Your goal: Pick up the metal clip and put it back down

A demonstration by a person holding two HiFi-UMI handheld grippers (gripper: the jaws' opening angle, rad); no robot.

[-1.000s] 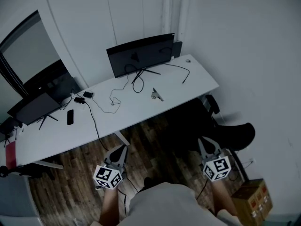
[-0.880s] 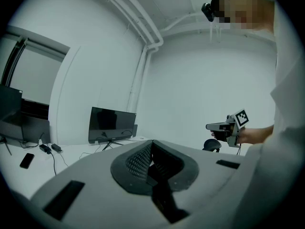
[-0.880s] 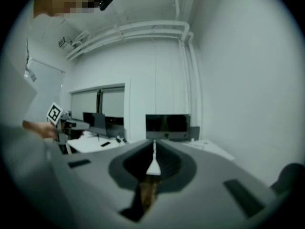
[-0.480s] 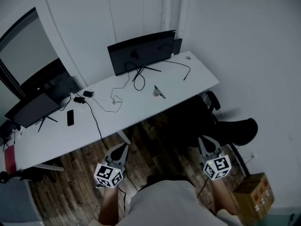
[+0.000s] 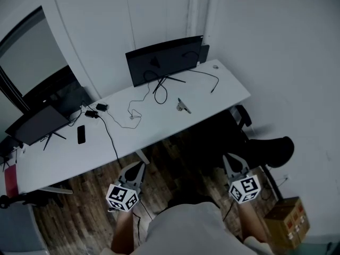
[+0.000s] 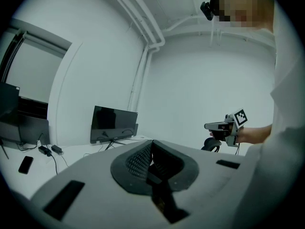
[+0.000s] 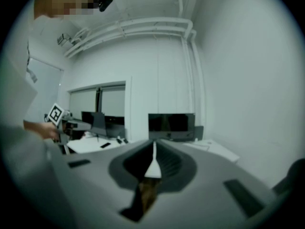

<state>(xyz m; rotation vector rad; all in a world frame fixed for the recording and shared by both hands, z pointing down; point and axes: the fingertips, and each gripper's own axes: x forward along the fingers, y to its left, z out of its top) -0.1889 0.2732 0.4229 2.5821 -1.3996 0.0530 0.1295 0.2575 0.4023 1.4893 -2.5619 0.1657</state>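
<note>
White desk (image 5: 159, 127): long slab set diagonally in head view; near edge facing both grippers, right corner just above black chair (image 5: 268, 150).
Wood floor (image 5: 175, 161): open strip between desk's near edge and grippers; cardboard box (image 5: 286, 224) at far right, beside the right arm.
Clutter: bare stretch around the clip; black monitor (image 5: 163, 60) behind it, looped cables (image 5: 133, 109) to the left, phone (image 5: 81, 134) further left.
Metal clip (image 5: 184, 106): flat on desk, right of monitor's stand, between stand and near edge; well apart from both grippers.
Clip axis: long axis slanted upper-left to lower-right in head view, roughly across desk depth; which end is which, too small to tell.
Left gripper (image 5: 139, 166): over floor, aimed at desk; jaws pressed together, nothing between.
Right gripper (image 5: 230, 158): over floor near chair, aimed at desk; jaws meeting at tips, only thin sliver of light further back, empty.
</note>
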